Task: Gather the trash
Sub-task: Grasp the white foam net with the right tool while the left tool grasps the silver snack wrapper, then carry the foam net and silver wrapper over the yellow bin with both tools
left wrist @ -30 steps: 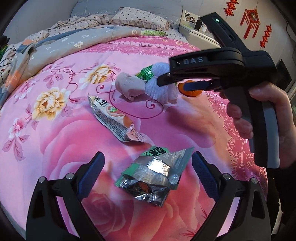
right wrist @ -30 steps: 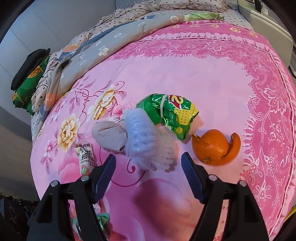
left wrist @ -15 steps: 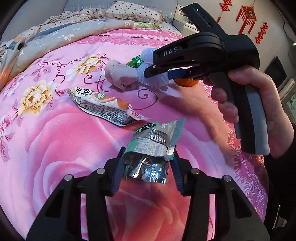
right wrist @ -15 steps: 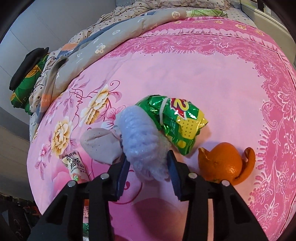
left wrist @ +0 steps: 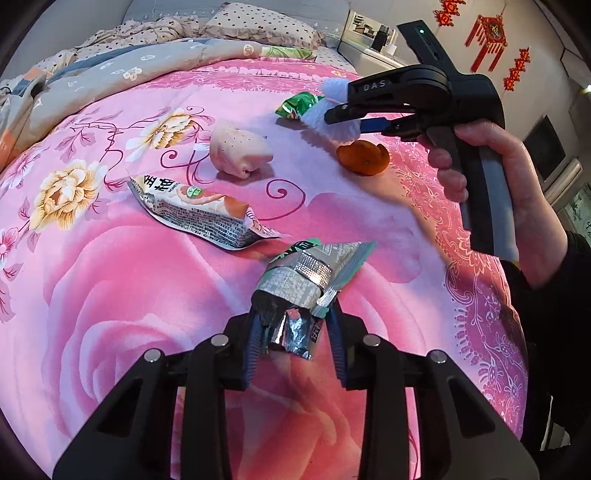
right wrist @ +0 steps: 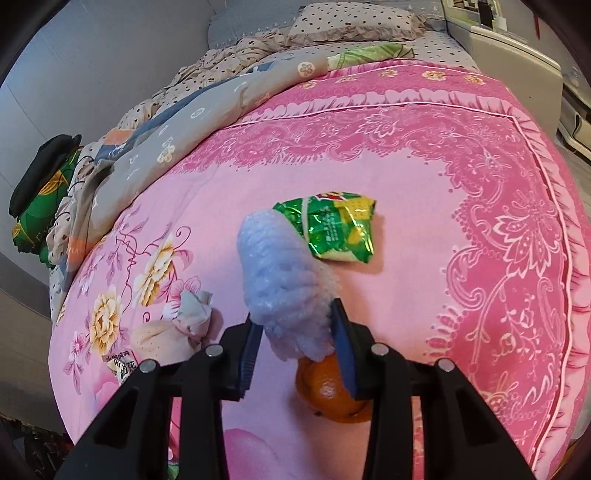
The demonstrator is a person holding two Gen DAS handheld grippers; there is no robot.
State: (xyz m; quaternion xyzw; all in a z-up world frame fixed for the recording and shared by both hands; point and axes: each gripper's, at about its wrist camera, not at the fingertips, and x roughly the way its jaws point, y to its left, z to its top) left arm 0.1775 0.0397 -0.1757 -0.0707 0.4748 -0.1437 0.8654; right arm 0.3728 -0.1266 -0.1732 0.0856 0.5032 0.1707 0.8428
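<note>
A crumpled silver and green foil wrapper [left wrist: 299,273] is pinched between the closing jaws of my left gripper [left wrist: 293,332], pads pressing its sides, above the pink bedspread [left wrist: 110,295]. My right gripper [right wrist: 297,332] is closing on a white foam net [right wrist: 280,273] and holds it off the bed; the left wrist view shows this gripper [left wrist: 343,118] with the foam net [left wrist: 338,92] from the side. Under it lies an orange peel [right wrist: 332,395]. A green snack bag [right wrist: 332,229] lies beyond. A white printed snack wrapper [left wrist: 195,210] lies flat at centre left.
A beige balled sock [left wrist: 238,151] sits on the bedspread near the printed wrapper. A grey quilt [right wrist: 184,122] and a dotted pillow [left wrist: 258,22] fill the head of the bed. A person's hand [left wrist: 517,184] grips the right tool. A white cabinet [right wrist: 517,55] stands beside the bed.
Both grippers went from wide open to closed on their items. The right one has carried the foam net off the sock, toward the orange peel. The left one now pinches the foil wrapper.
</note>
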